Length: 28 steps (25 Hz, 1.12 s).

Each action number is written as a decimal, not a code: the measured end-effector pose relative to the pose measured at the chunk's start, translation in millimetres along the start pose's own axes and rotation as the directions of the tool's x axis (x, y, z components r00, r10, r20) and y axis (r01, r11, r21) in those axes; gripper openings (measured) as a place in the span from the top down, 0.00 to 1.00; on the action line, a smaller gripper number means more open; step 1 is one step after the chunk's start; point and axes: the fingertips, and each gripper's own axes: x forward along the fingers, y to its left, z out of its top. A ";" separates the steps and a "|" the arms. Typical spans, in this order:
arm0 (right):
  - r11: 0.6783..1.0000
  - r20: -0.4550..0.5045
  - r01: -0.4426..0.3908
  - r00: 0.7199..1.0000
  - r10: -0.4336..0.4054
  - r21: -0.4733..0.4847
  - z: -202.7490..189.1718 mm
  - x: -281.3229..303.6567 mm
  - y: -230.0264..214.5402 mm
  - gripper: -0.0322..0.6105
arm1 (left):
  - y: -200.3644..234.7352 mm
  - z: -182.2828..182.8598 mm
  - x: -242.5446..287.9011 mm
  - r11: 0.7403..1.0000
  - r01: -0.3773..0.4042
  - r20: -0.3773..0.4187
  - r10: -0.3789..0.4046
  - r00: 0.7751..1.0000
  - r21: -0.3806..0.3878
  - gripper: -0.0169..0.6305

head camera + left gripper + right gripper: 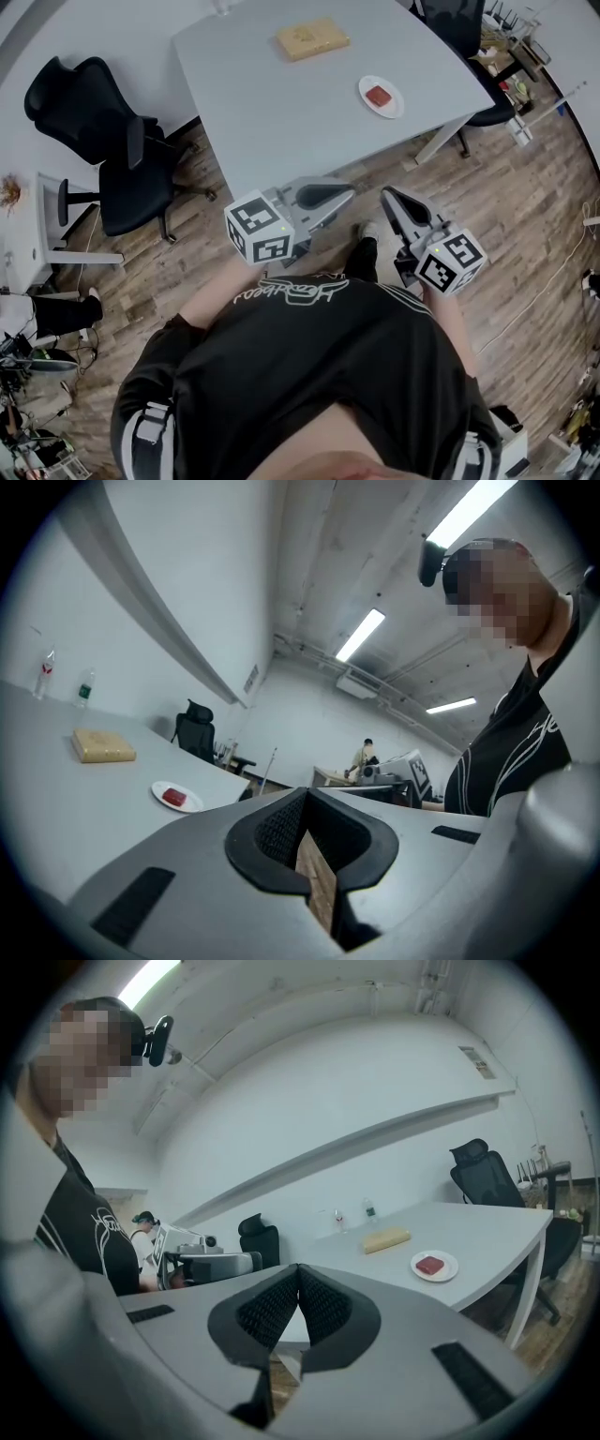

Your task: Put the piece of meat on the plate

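A red piece of meat (379, 95) lies on a small white plate (393, 105) near the right edge of the grey table (281, 103). Both grippers are held off the table's near side, above the wooden floor. My left gripper (345, 195) is shut and empty, and so is my right gripper (388, 194). The left gripper view shows the shut left gripper (305, 803) with the plate (190, 803) and meat (172, 798) far off to the left. From the right gripper (298, 1272), pads meeting, the plate (448, 1267) and meat (430, 1264) show to the right.
A wooden board (311, 37) lies at the table's far side, with bottles (84, 688) beyond it. Black office chairs stand left of the table (131, 159) and at its far right (464, 28). The person's black-clad torso (309, 375) fills the lower head view.
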 end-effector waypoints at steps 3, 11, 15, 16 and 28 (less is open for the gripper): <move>1.000 0.004 0.002 1.000 -0.003 0.029 -3.8 -3.2 0.2 0.94 | -4.1 -2.1 -0.4 1.000 -0.002 -0.012 0.002 1.000 0.011 0.96; 1.000 -0.025 0.014 1.000 -0.014 0.024 -13.3 -4.0 1.3 0.94 | -3.3 -6.8 -0.5 1.000 -0.017 -0.023 0.017 1.000 -0.002 0.96; 0.999 -0.027 0.022 0.999 -0.021 0.033 -14.7 -6.0 -2.2 0.94 | -0.1 -12.3 2.9 0.999 -0.034 -0.055 0.034 0.998 0.011 0.96; 0.999 -0.027 0.023 0.999 -0.022 0.033 -15.0 -6.6 -3.2 0.94 | -0.3 -13.5 4.2 1.000 -0.031 -0.060 0.031 0.998 0.005 0.96; 0.999 -0.032 0.021 0.999 -0.020 0.038 -21.8 -8.8 -8.0 0.94 | 0.4 -26.7 11.8 0.999 -0.034 -0.101 0.032 0.994 -0.023 0.96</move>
